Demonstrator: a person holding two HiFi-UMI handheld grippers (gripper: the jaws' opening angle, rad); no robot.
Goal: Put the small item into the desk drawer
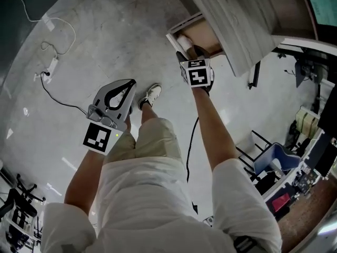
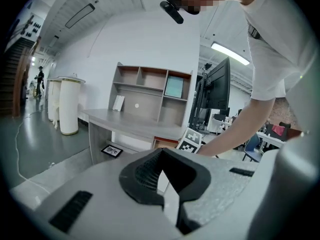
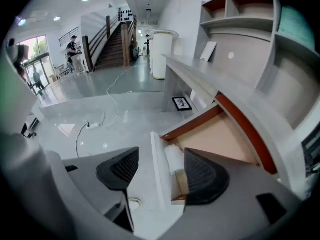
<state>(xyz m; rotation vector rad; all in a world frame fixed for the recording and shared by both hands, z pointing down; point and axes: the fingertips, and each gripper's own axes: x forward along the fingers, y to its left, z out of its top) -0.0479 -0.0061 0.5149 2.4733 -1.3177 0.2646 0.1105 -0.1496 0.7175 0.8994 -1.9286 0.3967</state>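
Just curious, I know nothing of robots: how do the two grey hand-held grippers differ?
The left grey hand-held gripper is shut and empty; the right grey hand-held gripper is wide open. The left hangs near the person's leg; the right hangs over the open wooden drawer. Both have black ribbed pads and marker cubes.

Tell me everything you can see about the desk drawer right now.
The desk drawer is pulled open from under the grey desk top. It has a pale grey-white front panel, reddish-brown side edges and a tan, wood-looking floor. A small white item lies inside, close behind the front panel. The right claw hangs open over the front edge and appears clear of the drawer.
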